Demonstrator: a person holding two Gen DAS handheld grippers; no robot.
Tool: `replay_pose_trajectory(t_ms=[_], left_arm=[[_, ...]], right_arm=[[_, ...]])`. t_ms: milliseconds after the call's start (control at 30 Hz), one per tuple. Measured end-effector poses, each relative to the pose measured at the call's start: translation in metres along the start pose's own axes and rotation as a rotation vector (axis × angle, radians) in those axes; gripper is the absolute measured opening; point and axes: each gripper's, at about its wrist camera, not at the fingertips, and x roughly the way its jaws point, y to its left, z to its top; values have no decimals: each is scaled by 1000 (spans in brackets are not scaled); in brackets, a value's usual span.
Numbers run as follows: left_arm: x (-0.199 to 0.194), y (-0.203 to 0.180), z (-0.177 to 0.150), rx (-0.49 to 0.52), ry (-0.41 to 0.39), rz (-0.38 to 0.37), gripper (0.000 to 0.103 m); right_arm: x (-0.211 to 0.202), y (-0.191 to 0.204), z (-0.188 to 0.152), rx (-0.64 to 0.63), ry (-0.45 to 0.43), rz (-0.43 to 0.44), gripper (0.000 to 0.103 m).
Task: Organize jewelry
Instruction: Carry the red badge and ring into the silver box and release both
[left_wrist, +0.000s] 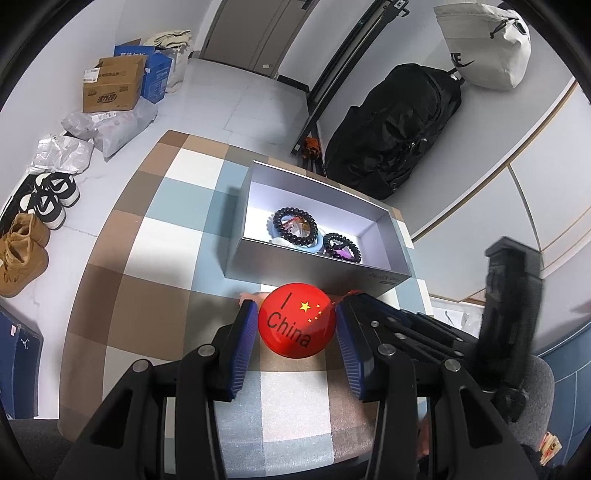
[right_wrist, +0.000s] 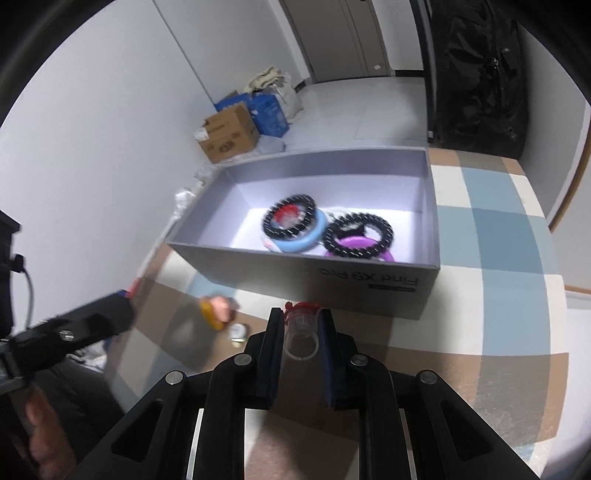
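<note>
A grey open box (left_wrist: 314, 271) (right_wrist: 236, 177) stands on the checked tablecloth and holds black bead bracelets (left_wrist: 295, 225) (right_wrist: 290, 216), a blue ring (right_wrist: 303, 240) and a purple ring (right_wrist: 356, 245). My left gripper (left_wrist: 295, 315) is shut on a red round "I China" badge (left_wrist: 297, 325), just in front of the box's near wall. My right gripper (right_wrist: 301, 321) is shut on a clear plastic ring with a red top (right_wrist: 301, 330), just in front of the box. The left gripper's arm (right_wrist: 74, 328) shows blurred at the left of the right wrist view.
A small orange and pink item (right_wrist: 216, 312) and a small metal piece (right_wrist: 238, 332) lie on the cloth left of my right gripper. Beyond the table edge are shoes (left_wrist: 22, 251), cardboard boxes (left_wrist: 110, 86), a black backpack (left_wrist: 391, 129) and a white bag (left_wrist: 484, 44).
</note>
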Motion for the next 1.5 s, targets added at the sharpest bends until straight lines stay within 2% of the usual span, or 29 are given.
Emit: replay_pose_trajectory(t_ms=[200,433,600,800,1000,1133,1500], left_arm=[[2,1,7,-11,-10,-3,38],[-3,-3,22,-11,-83,-5,38],[1,-7,35,-18,-108,-12,38],[12,-17,49,2,-102,-15,38],[30,-24,60,6,-66,-28,38],[42,-24,67,7,-42,-33,38],[62,-17,75,-32,35,-47,38]], right_arm=[[-21,5,7,17,-55,90,17],[-39,3,19,76,-87,207,17],[-51,-4,31,105,-119,258,17],[-53,-17,48,132,-127,269,17],[-48,-32,61,159,-118,247,17],[-43,-41,72,177,-115,264,17],[-21,-69,77,249,-77,254,17]])
